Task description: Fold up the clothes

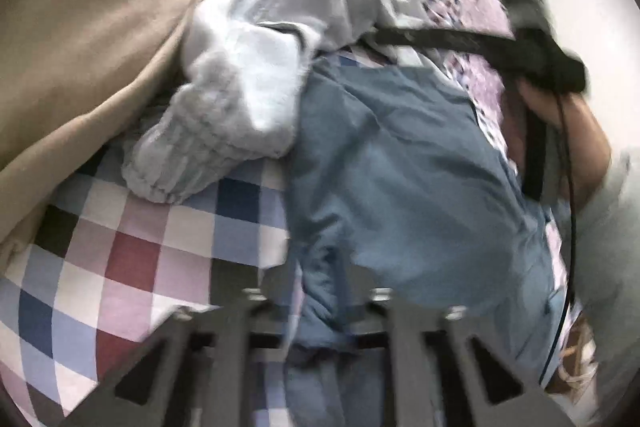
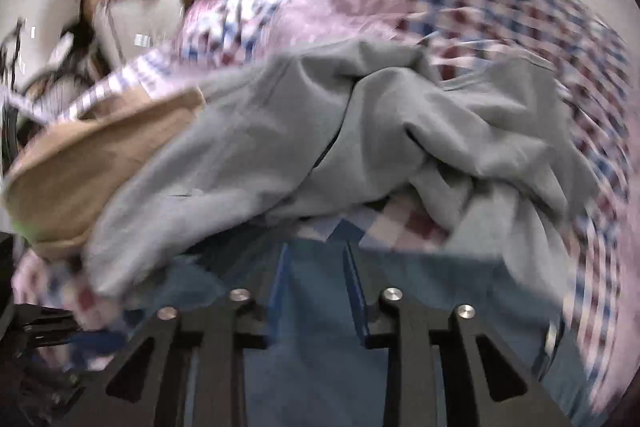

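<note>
Blue cloth [image 1: 400, 167] bunched between the left tongs [image 1: 320, 307]; hard to tell if pinched or let go. Right tongs [image 2: 318, 287] parted over the same cloth, gripping nothing. Lies spread on the checked bed [image 1: 132, 247], not folded neat yet. Just past it, a grey top [image 1: 240, 99] in a crumpled heap, then a tan cloth [image 1: 80, 27]. Looks like an early stage: nothing seen folded, three things left.

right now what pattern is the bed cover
Checked bed cover: red, navy, pale blue and white squares, clearest in the left wrist view.
</note>
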Motion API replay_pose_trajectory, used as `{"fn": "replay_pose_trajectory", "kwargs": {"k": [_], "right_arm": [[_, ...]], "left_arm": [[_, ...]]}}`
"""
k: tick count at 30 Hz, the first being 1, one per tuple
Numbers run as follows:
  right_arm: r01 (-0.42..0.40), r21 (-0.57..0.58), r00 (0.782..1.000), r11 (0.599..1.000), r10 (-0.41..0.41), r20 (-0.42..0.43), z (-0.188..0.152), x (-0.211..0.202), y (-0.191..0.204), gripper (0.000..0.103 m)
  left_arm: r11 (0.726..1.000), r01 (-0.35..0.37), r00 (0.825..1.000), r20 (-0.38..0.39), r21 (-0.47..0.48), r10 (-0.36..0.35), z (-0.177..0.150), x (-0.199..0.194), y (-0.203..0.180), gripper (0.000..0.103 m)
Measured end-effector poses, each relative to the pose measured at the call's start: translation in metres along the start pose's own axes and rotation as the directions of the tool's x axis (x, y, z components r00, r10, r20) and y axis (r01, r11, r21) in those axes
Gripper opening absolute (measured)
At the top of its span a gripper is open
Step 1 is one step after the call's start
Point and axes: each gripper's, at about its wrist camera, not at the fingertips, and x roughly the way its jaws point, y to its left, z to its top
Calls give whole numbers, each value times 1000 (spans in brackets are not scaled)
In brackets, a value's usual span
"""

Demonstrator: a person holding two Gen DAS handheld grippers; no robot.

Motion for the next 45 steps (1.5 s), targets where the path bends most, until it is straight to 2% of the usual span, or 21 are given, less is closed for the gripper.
{"fn": "replay_pose_trajectory", "kwargs": {"k": [2,4,9,10,11,12,14,17,19,22,24,27,30,31,34,37,39,42,43,44,45], "right_arm": [[0,51,998,999,-3,68,-21,-30,6,45],[2,80,994,997,-11,110,-49,-61,15,48],[24,120,984,993,-44,171,-120,-139,19,54],[29,134,983,990,-53,178,-133,-152,17,55],[30,148,981,989,-58,184,-145,-163,14,56],[25,159,981,987,-55,188,-156,-172,11,56],[23,179,978,984,-59,200,-171,-181,4,56],[-7,236,977,972,-44,211,-183,-179,-11,56],[-26,274,976,961,-36,217,-191,-178,-22,56],[-48,323,975,945,-26,219,-199,-174,-33,56],[-62,339,976,939,-14,216,-202,-172,-38,56],[-57,327,977,943,-15,214,-202,-169,-38,56],[-53,306,976,951,-15,215,-200,-169,-36,56],[-52,299,976,953,-15,215,-199,-169,-35,56],[-44,285,974,958,-22,224,-197,-173,-34,56],[-60,315,969,947,-21,247,-197,-180,-43,56],[-66,360,964,931,-33,264,-199,-186,-56,57],[-45,451,954,891,-95,284,-205,-197,-84,58],[-31,477,948,878,-125,292,-208,-203,-94,58],[-11,504,939,864,-164,301,-213,-211,-106,58],[5,538,928,843,-205,312,-218,-221,-119,58]], "left_arm": [[998,42,999,29,-56,-41,2,-5,9,52],[993,64,996,66,-98,-58,5,-12,17,57],[952,185,978,145,-245,-153,10,-27,46,54],[942,210,972,162,-263,-172,11,-29,49,52],[936,219,970,164,-274,-179,15,-28,51,42],[933,219,971,157,-287,-180,19,-25,52,37],[924,217,972,154,-314,-176,28,-19,56,14],[917,207,964,230,-341,-132,40,-15,68,10],[915,184,958,273,-359,-85,53,-14,72,9],[932,58,947,316,-357,61,80,-13,73,8],[942,-55,925,338,-331,172,101,-12,73,5],[926,-163,893,348,-340,285,136,-9,80,2],[919,-243,865,360,-310,350,158,-9,80,2],[920,-255,863,359,-296,355,161,-7,77,1],[927,-262,875,340,-269,345,162,1,70,1],[953,-143,924,309,-267,225,145,-6,71,3],[963,-81,945,287,-257,157,129,-13,69,4],[977,-4,961,269,-215,63,101,-34,55,19],[981,19,962,272,-193,35,92,-41,47,41],[984,35,964,267,-177,13,84,-46,39,75],[984,45,965,261,-169,0,75,-51,31,86]]}}
